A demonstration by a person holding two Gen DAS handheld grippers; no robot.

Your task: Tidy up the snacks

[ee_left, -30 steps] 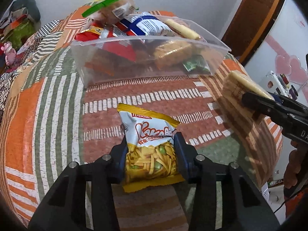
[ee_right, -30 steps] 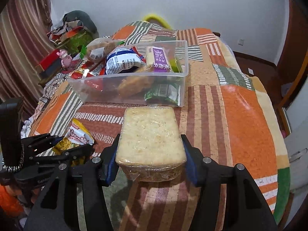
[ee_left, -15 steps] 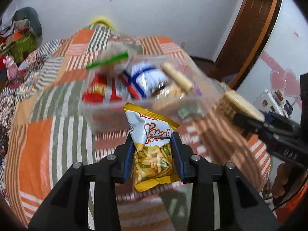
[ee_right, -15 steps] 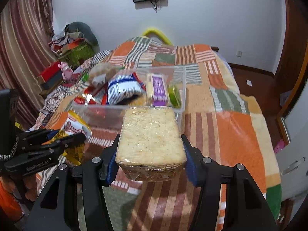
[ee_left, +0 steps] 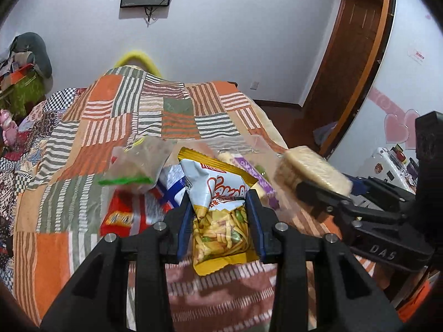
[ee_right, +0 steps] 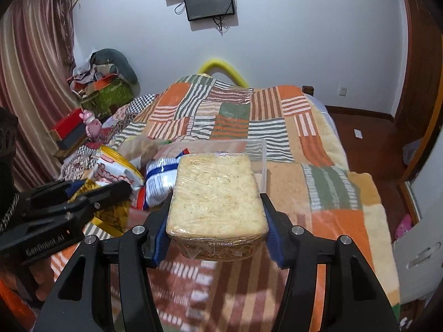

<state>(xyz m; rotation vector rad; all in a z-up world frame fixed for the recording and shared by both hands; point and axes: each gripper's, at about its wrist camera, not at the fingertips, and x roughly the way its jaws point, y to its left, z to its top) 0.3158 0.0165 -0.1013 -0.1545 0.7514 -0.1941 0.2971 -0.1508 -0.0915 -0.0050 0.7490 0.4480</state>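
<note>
My left gripper [ee_left: 218, 207] is shut on a white and yellow snack bag [ee_left: 218, 207] of noodle sticks, held in the air before the clear plastic bin [ee_left: 257, 144]. My right gripper [ee_right: 217, 215] is shut on a plastic-wrapped pale cracker block [ee_right: 217, 193], also lifted, near the bin's right wall [ee_right: 263, 163]. In the left wrist view the right gripper [ee_left: 326, 193] and its cracker block [ee_left: 310, 168] are at the right. In the right wrist view the left gripper [ee_right: 97, 191] with the snack bag [ee_right: 116, 168] is at the left. The bin holds several snack packs, among them a blue-striped white bag [ee_right: 163, 177].
The bin sits on a bed with an orange, green and white striped patchwork blanket [ee_right: 318, 182]. Clutter and a pink toy [ee_right: 91, 124] lie at the bed's left side. A wooden door [ee_left: 351, 55] and bare floor are to the right.
Both grippers have risen and moved toward the bin with their snacks. The left one lifted the snack bag off the blanket, and the bin now lies low behind the held items.
</note>
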